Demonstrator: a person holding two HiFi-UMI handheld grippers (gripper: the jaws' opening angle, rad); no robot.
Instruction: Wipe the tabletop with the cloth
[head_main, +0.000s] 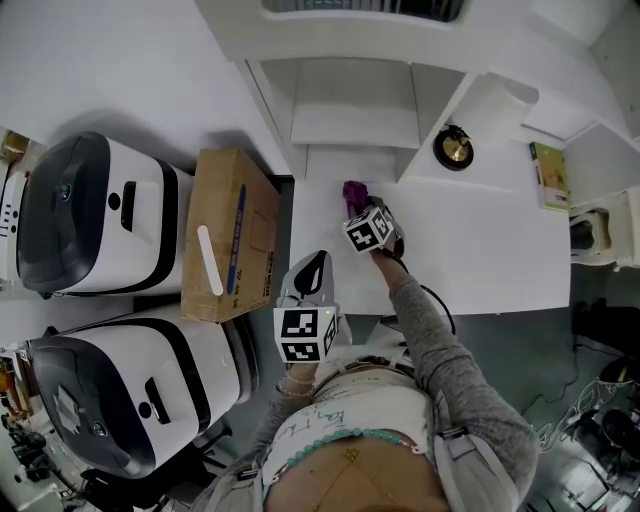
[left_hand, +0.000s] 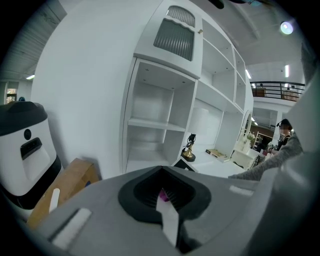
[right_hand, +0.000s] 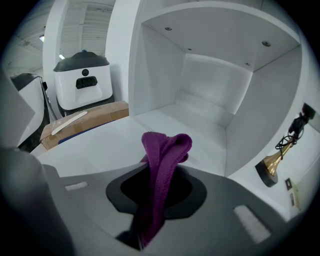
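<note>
A purple cloth sits bunched at the back left of the white tabletop, just in front of the shelf unit. My right gripper is shut on the cloth; in the right gripper view the cloth rises folded out of the gripper above the tabletop. My left gripper hovers near the table's front left edge, jaws together and holding nothing, about a hand's length short of the cloth. In the left gripper view, the left gripper points toward the shelves.
A white shelf unit stands along the back of the table. A gold and black ornament and a book lie at the right. Left of the table are a cardboard box and two white and black machines.
</note>
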